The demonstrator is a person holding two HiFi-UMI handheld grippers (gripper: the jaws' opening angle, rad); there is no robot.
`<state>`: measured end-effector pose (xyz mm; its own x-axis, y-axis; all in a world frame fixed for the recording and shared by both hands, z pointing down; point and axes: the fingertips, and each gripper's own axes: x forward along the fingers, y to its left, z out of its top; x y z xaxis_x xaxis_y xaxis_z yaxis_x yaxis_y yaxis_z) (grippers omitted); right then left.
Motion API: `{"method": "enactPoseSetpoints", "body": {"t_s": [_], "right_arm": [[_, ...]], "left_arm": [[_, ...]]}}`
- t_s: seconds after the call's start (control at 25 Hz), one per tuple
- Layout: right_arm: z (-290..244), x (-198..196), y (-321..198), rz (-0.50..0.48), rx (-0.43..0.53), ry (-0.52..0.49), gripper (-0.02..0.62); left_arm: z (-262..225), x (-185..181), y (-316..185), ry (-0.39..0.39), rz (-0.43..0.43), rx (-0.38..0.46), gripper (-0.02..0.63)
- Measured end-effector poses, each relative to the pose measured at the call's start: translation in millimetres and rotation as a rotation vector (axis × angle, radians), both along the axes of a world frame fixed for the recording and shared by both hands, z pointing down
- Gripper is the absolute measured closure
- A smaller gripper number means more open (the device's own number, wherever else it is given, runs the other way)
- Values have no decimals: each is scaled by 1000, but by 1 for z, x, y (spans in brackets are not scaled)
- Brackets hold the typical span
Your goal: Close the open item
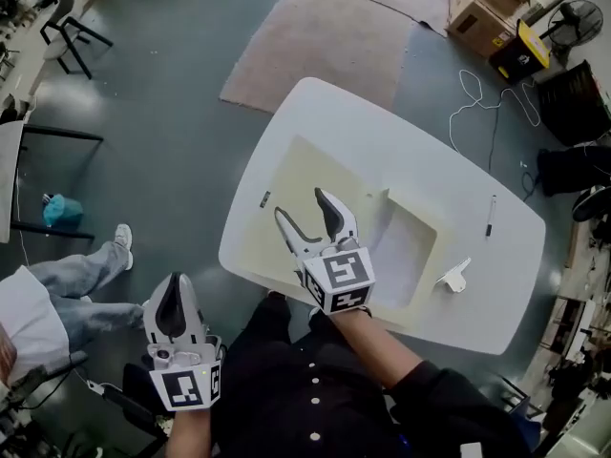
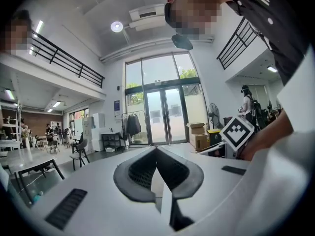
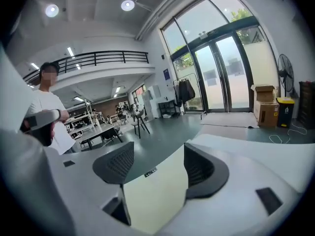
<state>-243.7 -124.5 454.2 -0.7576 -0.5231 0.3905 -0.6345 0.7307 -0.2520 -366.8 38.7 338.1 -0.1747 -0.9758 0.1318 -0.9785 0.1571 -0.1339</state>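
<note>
A flat cream item (image 1: 296, 175) lies opened out on the white table (image 1: 449, 184). Its right part shows a white inner panel (image 1: 401, 256) with a small raised flap (image 1: 387, 198) at the far edge. My right gripper (image 1: 301, 205) hovers over the cream part near the table's front edge, jaws open with nothing between them. In the right gripper view the cream surface (image 3: 157, 195) and a small dark tag (image 3: 150, 172) show between the jaws of the right gripper (image 3: 158, 154). My left gripper (image 1: 175, 284) is shut and empty, off the table at the lower left; the left gripper (image 2: 156, 149) points level across the room.
A pen (image 1: 490, 216) and a small white object (image 1: 455, 277) lie on the table's right side. A seated person's legs (image 1: 81, 275) are at the left. A rug (image 1: 315, 41), cardboard boxes (image 1: 487, 8), a fan (image 1: 571, 22) and a loose cable (image 1: 477, 98) lie beyond.
</note>
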Motion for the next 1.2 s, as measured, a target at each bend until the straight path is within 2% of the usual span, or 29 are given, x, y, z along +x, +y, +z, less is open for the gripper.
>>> {"method": "enactPoseSetpoints", "body": {"t_s": [0.16,0.4,0.56,0.68,0.84,1.04,1.2], "right_arm": [[34,-41,12,42,-50,68,261],[74,-69,22,162,-113,212,245],[97,-75,26,236,-121,334,244],[114,-68,24,306,-166,389,244],[128,-66,21,331,-238,398,245],[120,-61,24,347,-291,379,252],[95,-55,26,333,-315,311,335]], "left_arm": [[16,-10,11,-8,-10,-53,589],[36,-15,15,10,-13,-106,589],[47,-16,17,21,1,-130,589],[52,-14,14,34,13,-136,589],[61,-12,10,39,27,-149,589],[59,-5,5,43,46,-140,589],[55,3,1,36,68,-130,589]]}}
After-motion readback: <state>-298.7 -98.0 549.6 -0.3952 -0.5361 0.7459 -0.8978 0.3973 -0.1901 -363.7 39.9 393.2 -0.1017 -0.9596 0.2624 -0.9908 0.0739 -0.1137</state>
